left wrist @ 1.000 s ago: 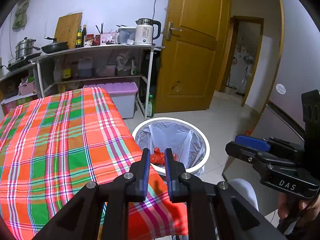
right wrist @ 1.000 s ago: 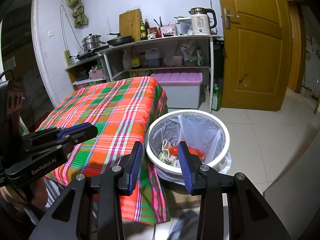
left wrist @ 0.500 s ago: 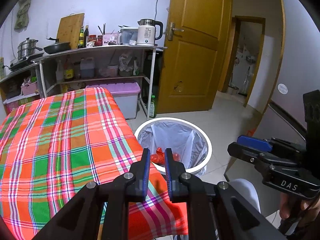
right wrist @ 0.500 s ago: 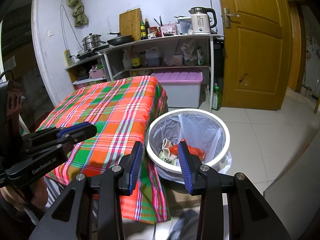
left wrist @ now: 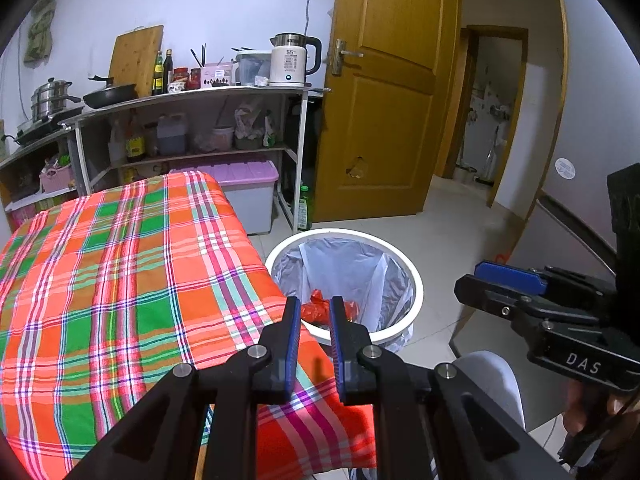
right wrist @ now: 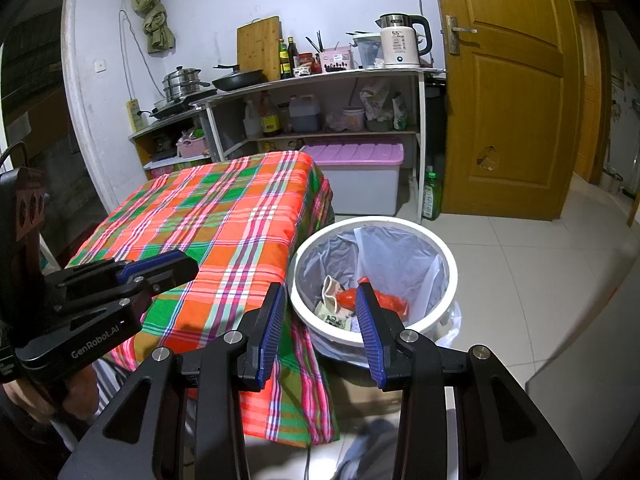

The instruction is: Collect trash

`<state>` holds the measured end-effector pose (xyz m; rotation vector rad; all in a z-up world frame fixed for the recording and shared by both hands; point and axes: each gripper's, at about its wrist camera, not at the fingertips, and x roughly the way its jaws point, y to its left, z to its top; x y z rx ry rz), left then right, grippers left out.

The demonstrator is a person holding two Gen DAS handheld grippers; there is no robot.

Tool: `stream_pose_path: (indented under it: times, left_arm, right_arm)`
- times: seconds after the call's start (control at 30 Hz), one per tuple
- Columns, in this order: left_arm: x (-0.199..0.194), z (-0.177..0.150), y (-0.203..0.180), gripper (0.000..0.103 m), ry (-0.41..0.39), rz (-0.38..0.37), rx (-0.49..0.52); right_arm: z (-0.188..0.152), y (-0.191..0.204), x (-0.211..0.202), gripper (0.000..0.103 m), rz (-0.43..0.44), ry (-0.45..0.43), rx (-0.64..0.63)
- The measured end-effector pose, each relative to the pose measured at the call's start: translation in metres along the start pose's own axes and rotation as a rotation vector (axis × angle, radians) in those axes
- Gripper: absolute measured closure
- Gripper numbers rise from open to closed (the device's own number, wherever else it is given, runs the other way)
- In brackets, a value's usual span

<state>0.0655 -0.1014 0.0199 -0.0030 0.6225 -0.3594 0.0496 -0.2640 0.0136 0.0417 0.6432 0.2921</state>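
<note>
Plaid table (left wrist: pixel 120 272), lined bin (right wrist: pixel 448 256) beside, trash (right wrist: pixel 372 300) inside, both claws empty

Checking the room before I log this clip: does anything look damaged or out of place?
Yes: the wooden door has a ragged hole broken through its lower panel. Otherwise the trash lies inside the lined bin, none spilled on the visible floor.

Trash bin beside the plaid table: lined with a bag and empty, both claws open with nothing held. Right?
Not empty. The right wrist view shows the trash bin holding red plastic and paper wrappers. The rest stands.
</note>
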Motion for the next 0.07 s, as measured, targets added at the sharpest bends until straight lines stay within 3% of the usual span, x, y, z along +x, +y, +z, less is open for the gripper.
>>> stream_pose_path:
  times: [0.07]
  left_arm:
    - [0.0005, 0.0, 0.0008, 0.089, 0.001, -0.005, -0.001]
  right_arm:
    - [0.0004, 0.0002, 0.0004, 0.065, 0.001, -0.001, 0.0]
